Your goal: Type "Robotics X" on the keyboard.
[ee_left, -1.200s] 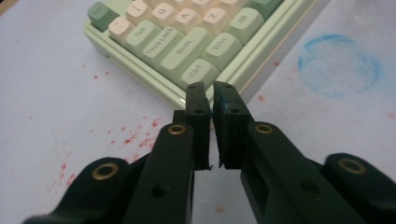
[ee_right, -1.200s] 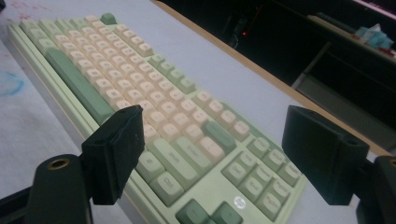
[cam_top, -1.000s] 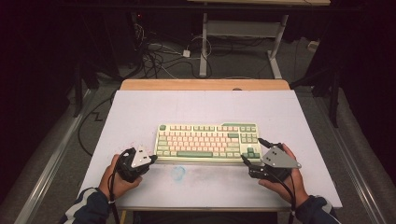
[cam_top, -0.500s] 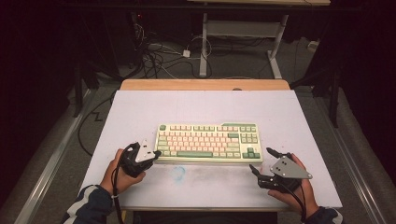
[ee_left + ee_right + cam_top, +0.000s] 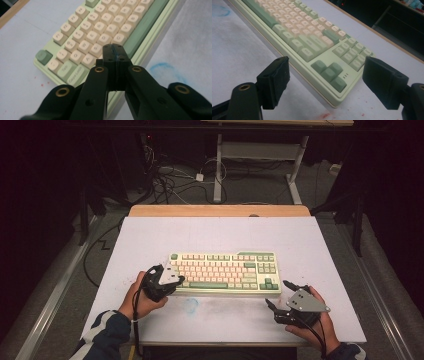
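A pale green keyboard [image 5: 225,270] with cream and green keys lies across the middle of the white table. My left gripper [image 5: 175,279] is shut with nothing between its jaws. Its tips hover over the keyboard's left end, above the letter keys [image 5: 100,27] close to the long green space bar [image 5: 140,32]. My right gripper [image 5: 276,292] stands open on the table off the keyboard's near right corner, not touching it. In the right gripper view that corner with its green arrow keys [image 5: 329,72] lies between the two pads [image 5: 275,82].
A faint blue smudge [image 5: 191,305] marks the white tabletop [image 5: 150,240] in front of the keyboard. A wooden strip [image 5: 220,210] runs along the far edge. Beyond it, cables [image 5: 170,177] and a white desk frame [image 5: 260,157] stand on the dark floor.
The left gripper has moved right and a little up, onto the keyboard's left end. The right gripper has drawn back slightly from the keyboard's right end toward the near edge.
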### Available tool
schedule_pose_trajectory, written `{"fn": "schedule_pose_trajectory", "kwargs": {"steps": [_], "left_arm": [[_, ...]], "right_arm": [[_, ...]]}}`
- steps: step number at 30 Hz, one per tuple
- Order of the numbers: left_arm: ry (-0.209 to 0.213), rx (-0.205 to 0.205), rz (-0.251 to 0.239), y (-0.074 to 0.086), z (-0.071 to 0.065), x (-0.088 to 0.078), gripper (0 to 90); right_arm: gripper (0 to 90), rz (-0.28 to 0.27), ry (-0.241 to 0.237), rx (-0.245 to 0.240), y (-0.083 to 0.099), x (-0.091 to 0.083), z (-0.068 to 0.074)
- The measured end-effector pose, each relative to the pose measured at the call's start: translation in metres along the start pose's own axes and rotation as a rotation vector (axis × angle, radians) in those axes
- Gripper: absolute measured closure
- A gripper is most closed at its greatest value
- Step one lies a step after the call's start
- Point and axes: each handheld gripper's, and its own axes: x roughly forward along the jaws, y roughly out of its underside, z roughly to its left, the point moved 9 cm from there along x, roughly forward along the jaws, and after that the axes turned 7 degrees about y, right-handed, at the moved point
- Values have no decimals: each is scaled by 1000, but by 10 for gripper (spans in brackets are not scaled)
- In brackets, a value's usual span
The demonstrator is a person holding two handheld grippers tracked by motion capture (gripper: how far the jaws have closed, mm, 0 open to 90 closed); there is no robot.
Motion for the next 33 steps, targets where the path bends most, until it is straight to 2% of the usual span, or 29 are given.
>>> {"fn": "schedule_pose_trajectory", "kwargs": {"steps": [7, 14, 19, 22, 28, 33], "left_arm": [[38, 30, 48, 0, -13, 22, 875], [40, 32, 76, 1, -14, 39, 874], [40, 14, 93, 4, -11, 44, 874], [31, 3, 87, 3, -8, 45, 874], [18, 14, 96, 5, -5, 50, 874], [25, 2, 94, 4, -4, 50, 874]], "right_arm": [[224, 20, -11, -13, 4, 3, 3], [224, 26, -22, -21, 5, 4, 4], [224, 23, -32, -19, 4, 4, 5], [225, 23, -34, -14, 4, 4, 5], [224, 27, -35, -14, 5, 5, 5], [224, 24, -41, -11, 5, 5, 6]]}}
